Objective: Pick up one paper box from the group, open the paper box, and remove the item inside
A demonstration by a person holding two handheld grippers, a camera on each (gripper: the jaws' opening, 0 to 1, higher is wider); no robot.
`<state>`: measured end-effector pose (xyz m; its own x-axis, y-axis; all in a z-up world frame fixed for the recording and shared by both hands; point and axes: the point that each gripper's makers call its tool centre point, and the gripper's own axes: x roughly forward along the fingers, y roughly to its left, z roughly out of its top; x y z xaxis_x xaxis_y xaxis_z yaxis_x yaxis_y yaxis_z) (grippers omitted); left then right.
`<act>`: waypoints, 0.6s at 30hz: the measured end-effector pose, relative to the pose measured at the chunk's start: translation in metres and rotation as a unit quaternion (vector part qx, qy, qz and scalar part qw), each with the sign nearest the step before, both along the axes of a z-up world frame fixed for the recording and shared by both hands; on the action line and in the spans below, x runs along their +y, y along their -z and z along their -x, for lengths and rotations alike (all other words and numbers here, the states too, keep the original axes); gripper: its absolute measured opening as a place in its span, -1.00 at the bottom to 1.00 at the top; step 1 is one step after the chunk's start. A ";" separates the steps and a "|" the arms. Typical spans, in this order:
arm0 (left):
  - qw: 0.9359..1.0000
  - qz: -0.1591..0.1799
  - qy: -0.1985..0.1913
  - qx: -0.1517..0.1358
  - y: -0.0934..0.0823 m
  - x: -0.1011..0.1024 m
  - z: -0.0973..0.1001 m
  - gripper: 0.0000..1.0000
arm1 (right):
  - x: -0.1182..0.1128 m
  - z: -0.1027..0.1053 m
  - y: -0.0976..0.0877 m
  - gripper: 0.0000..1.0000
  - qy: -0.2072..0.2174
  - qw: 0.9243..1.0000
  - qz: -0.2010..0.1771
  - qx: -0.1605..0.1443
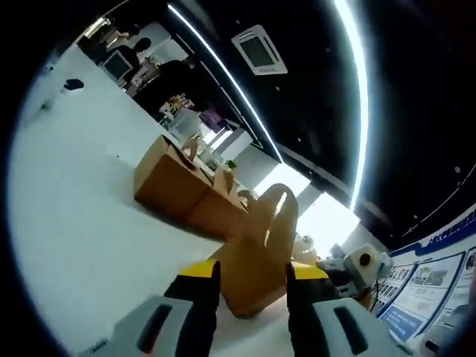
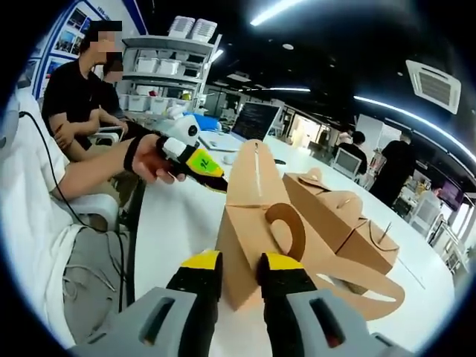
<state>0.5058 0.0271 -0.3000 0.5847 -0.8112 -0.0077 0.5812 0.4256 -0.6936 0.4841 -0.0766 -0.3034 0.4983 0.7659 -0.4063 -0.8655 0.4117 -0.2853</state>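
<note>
A brown paper box [image 1: 260, 253] with a loop handle stands on the white table [image 1: 74, 223]. My left gripper [image 1: 253, 274] is shut on it, one yellow-tipped jaw on each side. In the right gripper view the same box [image 2: 253, 201] stands upright with its curled handle [image 2: 288, 232] toward me, and my right gripper [image 2: 242, 266] is shut on its near lower corner. There the left gripper [image 2: 207, 169], held by a hand, clamps the box's upper left edge. The right gripper [image 1: 358, 266] shows beyond the box in the left gripper view. The box's inside is hidden.
Two more brown boxes [image 2: 331, 208] [image 2: 372, 249] lie just right of the held one, seen also as boxes [image 1: 175, 182] farther along the table. A seated person [image 2: 74, 97] is at the left, and a laptop [image 2: 254, 120] stands at the table's far end.
</note>
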 end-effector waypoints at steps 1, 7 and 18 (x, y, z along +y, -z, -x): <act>1.000 -0.001 -0.001 -0.011 -0.006 0.003 -0.001 -0.23 | 0.000 0.000 0.000 -0.56 0.000 1.000 0.001 0.000; 0.995 -0.032 -0.014 -0.089 -0.031 0.013 -0.003 0.01 | 0.000 0.002 -0.001 -0.55 -0.001 1.000 0.005 -0.002; 0.977 -0.101 -0.027 -0.187 -0.065 0.017 0.005 0.01 | -0.004 0.011 -0.024 -0.50 0.010 0.999 -0.042 0.004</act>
